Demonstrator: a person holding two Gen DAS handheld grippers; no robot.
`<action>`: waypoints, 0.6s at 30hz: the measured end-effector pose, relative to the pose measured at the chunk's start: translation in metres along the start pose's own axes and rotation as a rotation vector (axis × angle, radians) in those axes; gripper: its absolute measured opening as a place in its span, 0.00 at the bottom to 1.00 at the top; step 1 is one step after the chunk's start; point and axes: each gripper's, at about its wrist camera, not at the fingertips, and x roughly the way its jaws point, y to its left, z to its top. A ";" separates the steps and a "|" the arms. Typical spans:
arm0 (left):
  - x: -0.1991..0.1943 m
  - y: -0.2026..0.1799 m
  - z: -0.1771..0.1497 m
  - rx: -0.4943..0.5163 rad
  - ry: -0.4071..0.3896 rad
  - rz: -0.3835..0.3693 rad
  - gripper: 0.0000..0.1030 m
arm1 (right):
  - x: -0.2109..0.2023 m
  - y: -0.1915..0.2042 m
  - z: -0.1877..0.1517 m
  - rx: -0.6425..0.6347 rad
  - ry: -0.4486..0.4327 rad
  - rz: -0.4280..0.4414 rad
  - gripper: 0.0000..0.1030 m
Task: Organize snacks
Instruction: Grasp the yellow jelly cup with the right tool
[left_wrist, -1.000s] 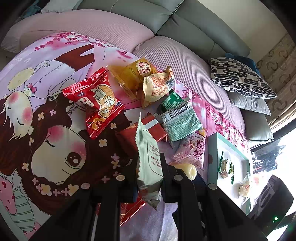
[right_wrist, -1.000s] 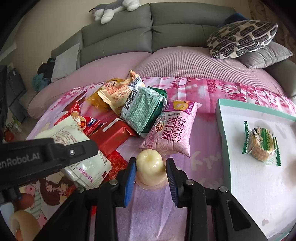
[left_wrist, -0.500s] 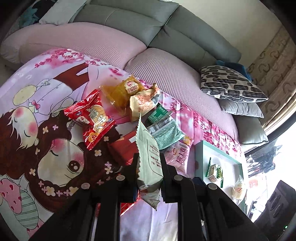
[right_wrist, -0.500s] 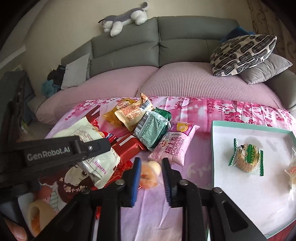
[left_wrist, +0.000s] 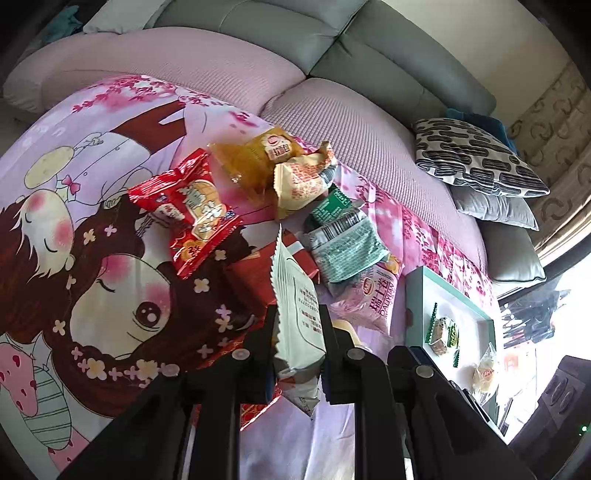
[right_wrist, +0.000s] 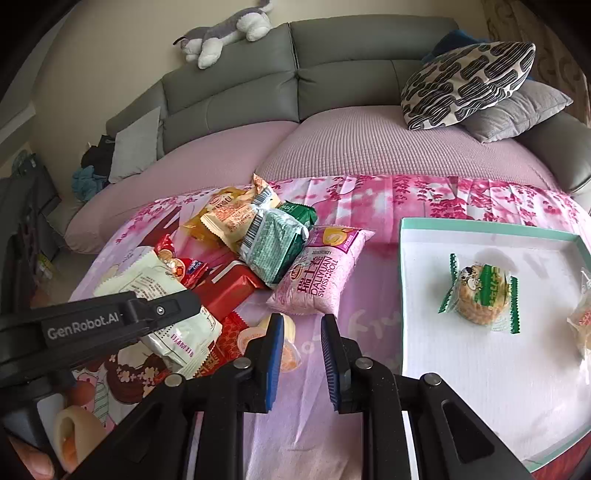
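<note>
My left gripper is shut on a pale white snack packet and holds it upright above the cartoon cloth; it also shows at the left of the right wrist view. My right gripper is shut, with nothing between its blue pads. A yellow jelly cup lies tipped on the cloth, just outside and partly behind the left finger. To the right sits a white tray with a teal rim, holding a green-wrapped cookie and another wrapped snack at the edge.
A heap of snacks lies behind the grippers: a pink Swiss roll pack, a green pack, a yellow pack and red packs. Behind them are a grey sofa with cushions and a plush toy.
The jelly cup stood between my right jaws, which closed on it; now it lies outside them beside the left finger. The right gripper has risen and drawn back. The left keeps its packet.
</note>
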 end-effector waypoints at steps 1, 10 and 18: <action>0.000 0.001 0.000 -0.004 0.000 0.000 0.18 | 0.000 0.000 0.000 0.000 -0.002 0.012 0.22; 0.003 0.008 0.001 -0.021 0.018 0.003 0.18 | 0.022 0.007 -0.006 0.014 0.063 0.027 0.58; 0.006 0.012 0.000 -0.032 0.031 0.008 0.18 | 0.037 0.021 -0.013 -0.031 0.073 -0.025 0.58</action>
